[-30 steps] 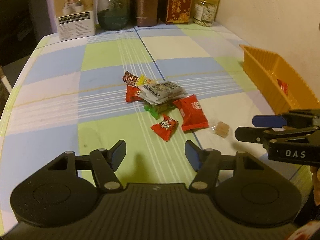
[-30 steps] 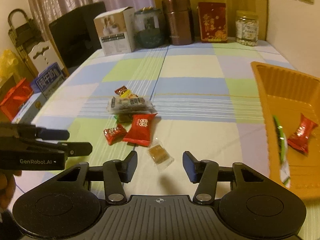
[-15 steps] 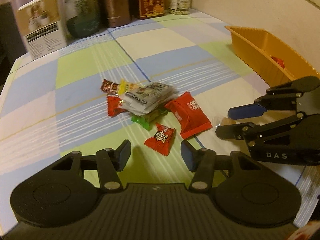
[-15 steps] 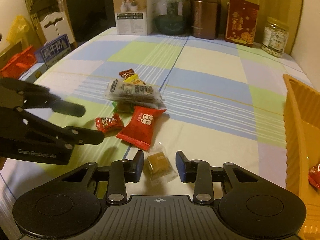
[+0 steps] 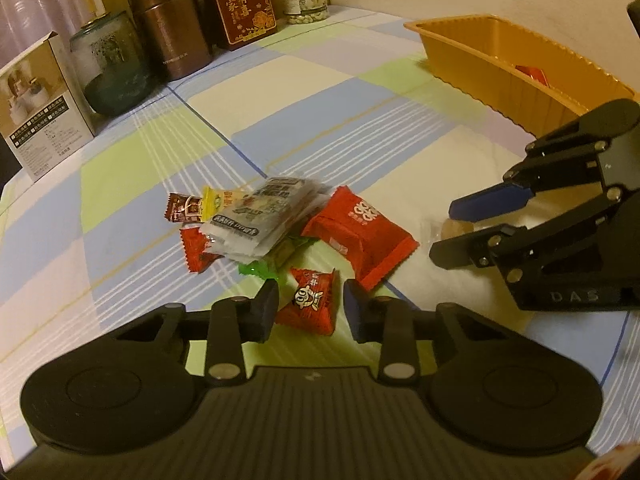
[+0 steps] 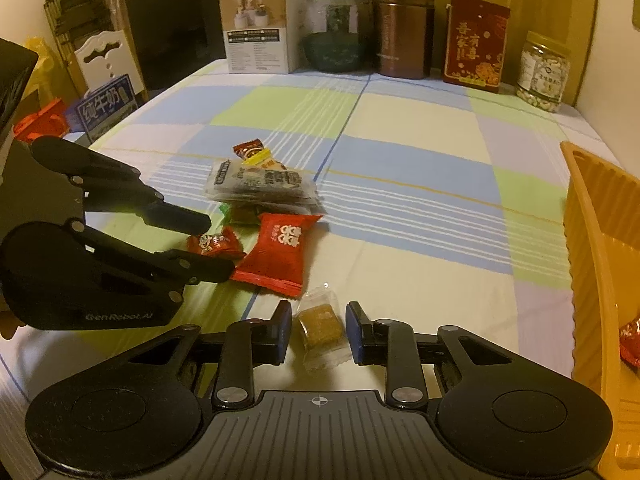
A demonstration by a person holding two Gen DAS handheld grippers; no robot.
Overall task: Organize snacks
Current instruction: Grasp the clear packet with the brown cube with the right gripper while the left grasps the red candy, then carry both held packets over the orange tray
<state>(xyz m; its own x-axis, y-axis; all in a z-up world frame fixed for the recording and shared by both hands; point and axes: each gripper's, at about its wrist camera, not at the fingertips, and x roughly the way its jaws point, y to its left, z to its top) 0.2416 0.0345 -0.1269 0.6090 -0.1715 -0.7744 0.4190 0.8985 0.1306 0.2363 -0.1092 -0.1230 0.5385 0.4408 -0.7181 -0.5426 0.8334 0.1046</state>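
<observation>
Red cartoon-faced candy (image 5: 310, 307), crinkled, beside clear-wrapped brown cube (image 6: 320, 325)

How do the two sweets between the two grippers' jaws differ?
The left gripper frames a small red sweet in an opaque printed wrapper; the right gripper frames a brown sweet in a clear wrapper. Both lie on the tablecloth while the jaws close around them.

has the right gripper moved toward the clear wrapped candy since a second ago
Yes. The right gripper came forward to straddle the clear wrapped candy; its jaws are closing.
</observation>
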